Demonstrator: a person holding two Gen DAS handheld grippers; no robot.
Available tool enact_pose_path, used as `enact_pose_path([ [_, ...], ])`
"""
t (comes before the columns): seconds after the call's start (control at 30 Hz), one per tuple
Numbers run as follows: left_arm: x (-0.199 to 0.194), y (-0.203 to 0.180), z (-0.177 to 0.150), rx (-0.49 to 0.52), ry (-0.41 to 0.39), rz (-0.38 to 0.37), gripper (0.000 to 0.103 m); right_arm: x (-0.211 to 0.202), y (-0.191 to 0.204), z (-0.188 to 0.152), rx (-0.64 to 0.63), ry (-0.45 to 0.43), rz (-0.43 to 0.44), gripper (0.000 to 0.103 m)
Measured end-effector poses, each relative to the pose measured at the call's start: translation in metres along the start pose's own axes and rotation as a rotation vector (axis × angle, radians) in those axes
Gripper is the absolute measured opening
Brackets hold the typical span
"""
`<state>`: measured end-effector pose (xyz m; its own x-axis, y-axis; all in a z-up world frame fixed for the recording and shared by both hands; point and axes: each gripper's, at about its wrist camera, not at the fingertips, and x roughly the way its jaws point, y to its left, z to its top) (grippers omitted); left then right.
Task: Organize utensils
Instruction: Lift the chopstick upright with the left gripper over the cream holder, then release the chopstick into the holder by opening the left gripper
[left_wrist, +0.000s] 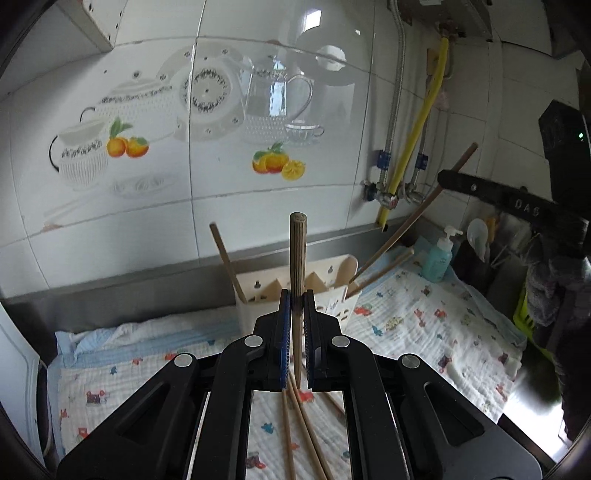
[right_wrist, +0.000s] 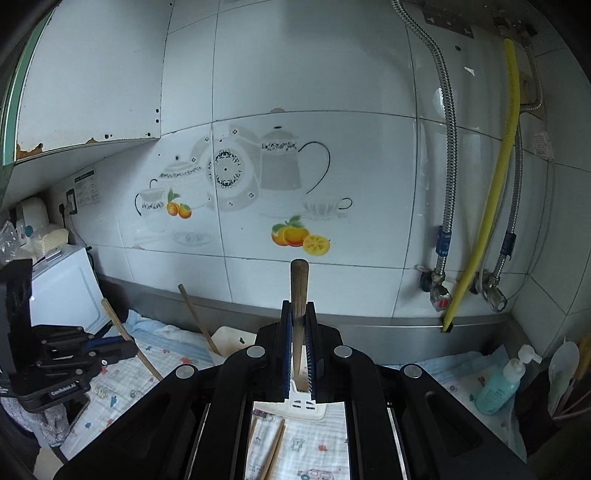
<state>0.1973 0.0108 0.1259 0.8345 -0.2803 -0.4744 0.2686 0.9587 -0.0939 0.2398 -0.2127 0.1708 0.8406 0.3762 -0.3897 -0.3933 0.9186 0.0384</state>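
Observation:
My left gripper (left_wrist: 297, 295) is shut on a wooden chopstick (left_wrist: 297, 251) that stands upright between its blue pads. Behind it is a cream utensil holder (left_wrist: 332, 299) with a leaning chopstick (left_wrist: 226, 258), a wooden spoon (left_wrist: 348, 266) and more sticks. At the right, my right gripper (left_wrist: 448, 179) grips a slanted chopstick (left_wrist: 467, 157). In the right wrist view my right gripper (right_wrist: 298, 306) is shut on that chopstick (right_wrist: 299, 280), its lower tip over the holder (right_wrist: 232, 338). The left gripper (right_wrist: 127, 349) shows at the left with its stick (right_wrist: 118, 321). Loose chopsticks (left_wrist: 295, 424) lie on the cloth.
A printed cloth (left_wrist: 424, 325) covers the steel counter. A teal soap bottle (right_wrist: 498, 386) stands at the right near a dark corner with more utensils. Steel pipes and a yellow hose (right_wrist: 495, 192) run down the tiled wall. A white appliance (right_wrist: 62, 291) sits at the left.

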Motion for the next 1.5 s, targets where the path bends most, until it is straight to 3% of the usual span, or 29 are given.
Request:
enact_pose_path([
  [0.23,-0.002,-0.007,0.057,0.034,-0.128,0.057,0.005,0.028,-0.005,0.001,-0.009,0.027,-0.04,0.007],
  [0.43,0.023,0.003,0.07,0.012,-0.155,0.123,0.005,0.054,-0.011,-0.015,0.0,0.082,-0.04,0.007],
  [0.63,0.057,0.021,0.054,-0.04,-0.087,0.125,0.005,0.071,-0.015,-0.032,-0.002,0.133,-0.037,0.007],
  [0.87,0.071,0.029,0.042,-0.066,-0.038,0.099,0.007,0.07,-0.016,-0.033,-0.001,0.132,-0.049,0.007],
  [1.2,0.023,0.015,0.042,-0.043,-0.109,0.08,0.009,0.021,-0.004,-0.033,-0.026,0.055,-0.058,0.017],
  [1.5,-0.021,0.01,-0.015,-0.049,-0.073,0.075,0.009,-0.015,0.012,-0.107,0.005,0.122,-0.007,0.017],
])
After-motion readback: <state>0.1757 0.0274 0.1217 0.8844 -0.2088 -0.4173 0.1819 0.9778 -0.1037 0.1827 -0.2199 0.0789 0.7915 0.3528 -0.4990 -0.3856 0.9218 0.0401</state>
